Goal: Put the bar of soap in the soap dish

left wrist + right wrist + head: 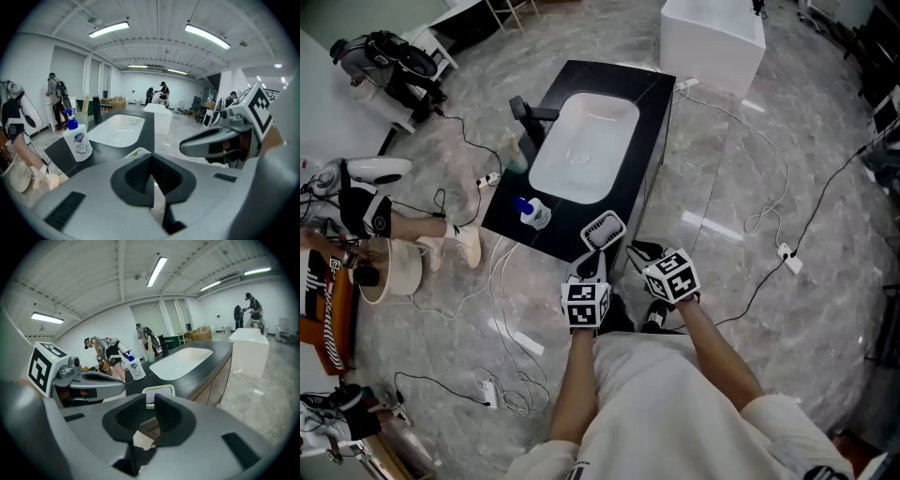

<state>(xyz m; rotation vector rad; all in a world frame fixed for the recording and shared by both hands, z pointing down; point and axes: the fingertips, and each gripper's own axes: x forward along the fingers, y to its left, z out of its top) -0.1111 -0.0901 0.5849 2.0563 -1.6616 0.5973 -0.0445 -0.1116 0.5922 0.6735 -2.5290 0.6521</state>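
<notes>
Holding both grippers short of the tabletop (647,103), I judge the placing step done. The soap (161,391) lies in the dish (159,386) at the tabletop's near corner, just ahead of my fingers and apart from them. The left gripper (151,157) has its fingers closed together on nothing. The right gripper (150,398) has its fingers a narrow slit apart and empty, with the dish showing through the gap. Next I need only stay clear of the dish. I'd also check that the soap sits flat inside the rim, which I can't quite tell from here.
</notes>
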